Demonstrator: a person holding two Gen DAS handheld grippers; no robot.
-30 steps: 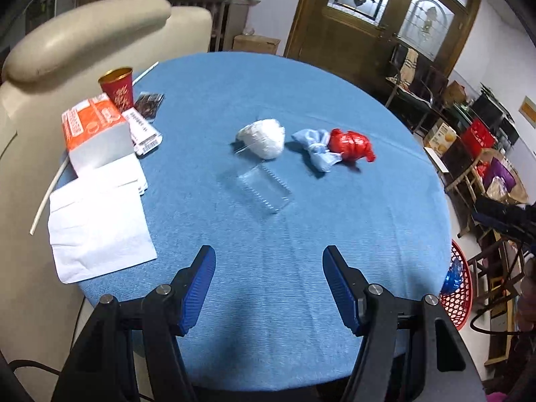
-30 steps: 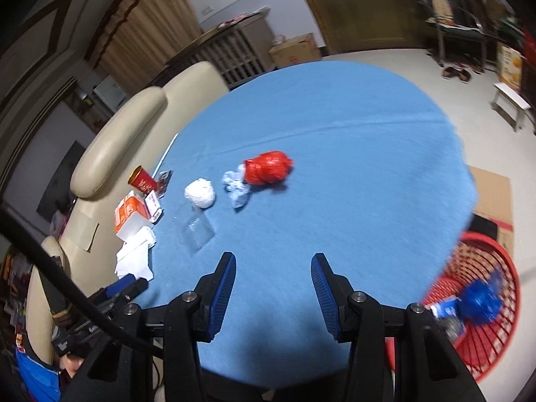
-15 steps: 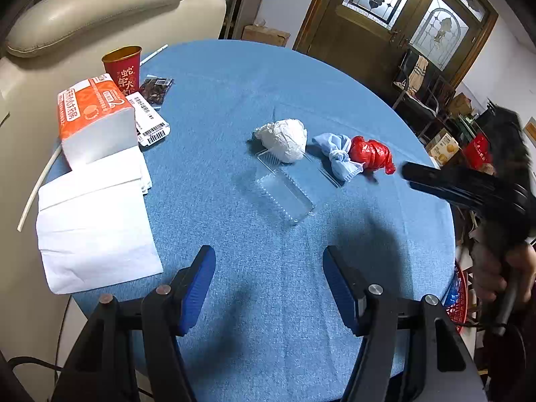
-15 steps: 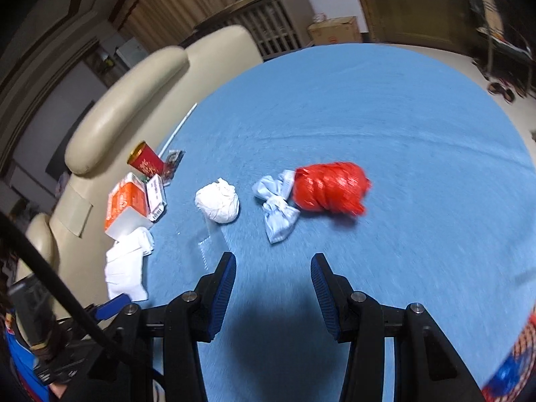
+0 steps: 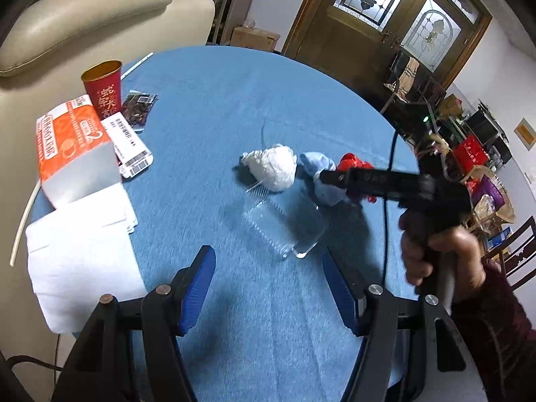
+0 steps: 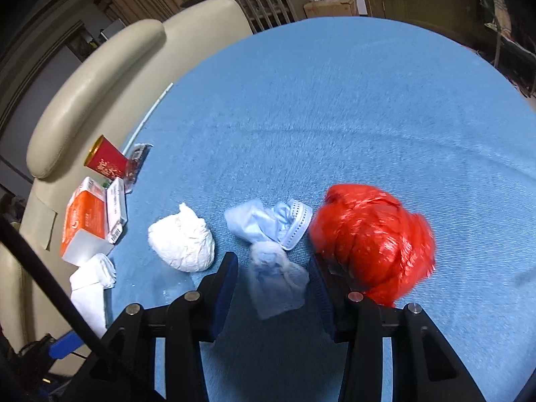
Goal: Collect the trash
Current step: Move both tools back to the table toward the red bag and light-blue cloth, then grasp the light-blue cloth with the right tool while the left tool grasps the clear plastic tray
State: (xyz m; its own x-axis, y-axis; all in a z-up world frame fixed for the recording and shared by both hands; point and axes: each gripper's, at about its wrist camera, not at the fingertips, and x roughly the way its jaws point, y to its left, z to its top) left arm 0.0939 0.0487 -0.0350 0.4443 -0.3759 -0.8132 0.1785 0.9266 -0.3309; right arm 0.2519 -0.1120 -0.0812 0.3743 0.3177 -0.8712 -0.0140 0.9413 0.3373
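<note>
On the blue round table (image 5: 207, 93) lie a white crumpled wad (image 5: 273, 167), a light blue crumpled mask (image 5: 316, 165), a red plastic bag (image 5: 351, 162) and a clear plastic tray (image 5: 284, 226). My left gripper (image 5: 268, 286) hangs open just short of the clear tray, nothing between its fingers. My right gripper (image 6: 273, 278) is low over the table and its jaws are closing; the lower end of the blue mask (image 6: 268, 234) lies between the fingertips, with gaps at both pads. The red bag (image 6: 372, 234) sits right of it, the white wad (image 6: 182, 244) left.
At the table's left edge stand a red paper cup (image 5: 102, 83), an orange tissue pack (image 5: 73, 144), a snack wrapper (image 5: 139, 109) and white napkins (image 5: 80, 251). A cream armchair (image 5: 83, 10) backs that side. A person's hand (image 5: 439, 251) holds the right gripper (image 5: 326, 177).
My right gripper has swung in from the table's edge and come down over the blue mask. The left gripper has crept forward toward the clear tray.
</note>
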